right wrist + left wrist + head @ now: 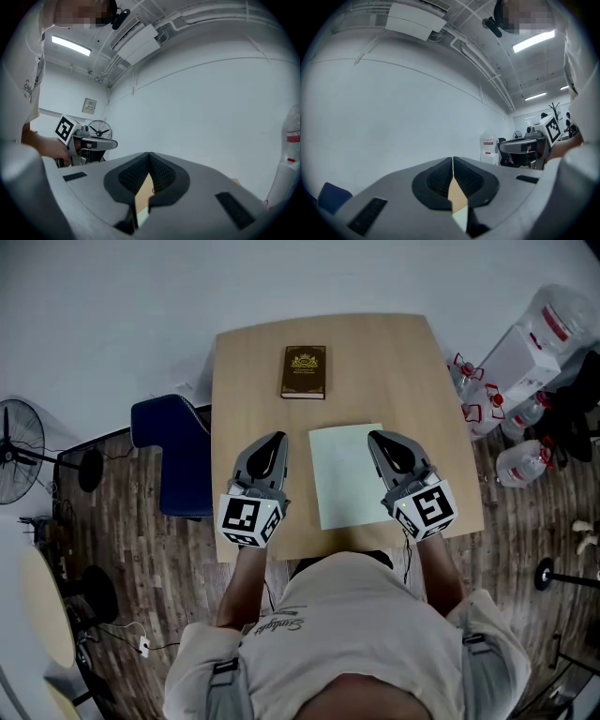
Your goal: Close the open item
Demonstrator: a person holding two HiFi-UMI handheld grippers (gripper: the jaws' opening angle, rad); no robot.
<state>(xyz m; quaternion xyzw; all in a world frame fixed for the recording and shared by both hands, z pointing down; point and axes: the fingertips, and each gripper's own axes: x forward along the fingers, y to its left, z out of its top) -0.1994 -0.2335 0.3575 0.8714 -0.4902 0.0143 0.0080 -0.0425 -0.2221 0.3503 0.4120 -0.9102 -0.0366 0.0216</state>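
Observation:
A brown hardcover book [304,371] lies closed near the far edge of the wooden table [244,362]. A pale green sheet or thin folder [351,473] lies flat in the middle, between my two grippers. My left gripper [278,437] hovers just left of the sheet, and its jaws meet at the tips with nothing held [453,160]. My right gripper [373,435] sits at the sheet's right edge, also shut and empty [149,154]. Both point away from me towards the book, which lies well beyond them.
A blue chair [174,456] stands against the table's left side. Large water bottles [525,362] crowd the floor to the right. A standing fan [19,439] is at the far left, and a round table edge [42,610] is at the lower left.

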